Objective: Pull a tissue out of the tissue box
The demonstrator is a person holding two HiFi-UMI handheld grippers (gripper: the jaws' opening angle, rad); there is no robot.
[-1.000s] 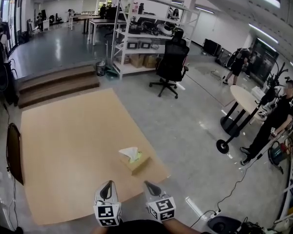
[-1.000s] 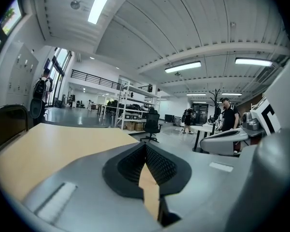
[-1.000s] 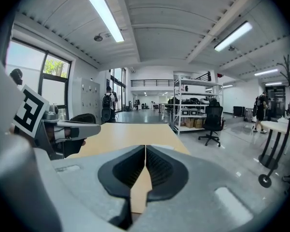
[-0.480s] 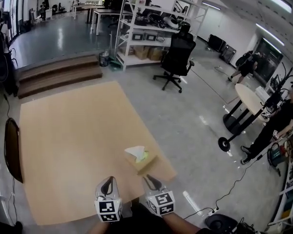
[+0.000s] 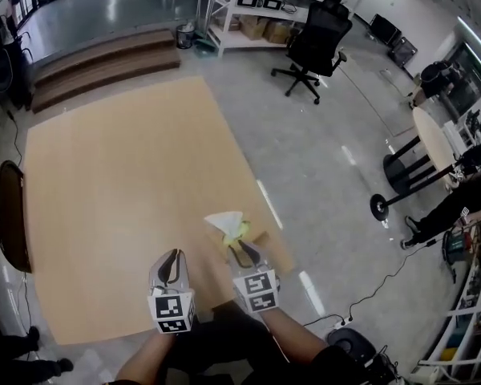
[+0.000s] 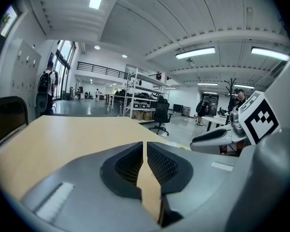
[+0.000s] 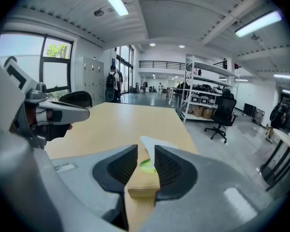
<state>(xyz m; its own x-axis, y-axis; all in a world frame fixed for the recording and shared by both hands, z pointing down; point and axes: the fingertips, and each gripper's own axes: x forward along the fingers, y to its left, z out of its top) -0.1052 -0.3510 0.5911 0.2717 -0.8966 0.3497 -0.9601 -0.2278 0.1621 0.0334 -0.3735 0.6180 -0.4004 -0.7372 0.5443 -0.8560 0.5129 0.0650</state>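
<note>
We've pulled nothing yet: the white tissue [image 5: 226, 220] stands in the tan cardboard tissue box [image 7: 144, 186]. Our right gripper [image 5: 242, 253] is opening toward it, not touching; our left gripper's [image 5: 171, 265] 2 jaws sit together.

The tissue box [image 7: 143, 181] with its raised tissue [image 7: 153, 143] stands near the table's [image 5: 104, 175] right edge. Open surface extends left and beyond it.

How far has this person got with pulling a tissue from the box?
Done: nothing yet; the tissue sticks up from the box on the table. In hand: the right gripper is aimed at the box, jaws opening, gripping nothing. Left to do: pinch the tissue and pull it out.
</note>
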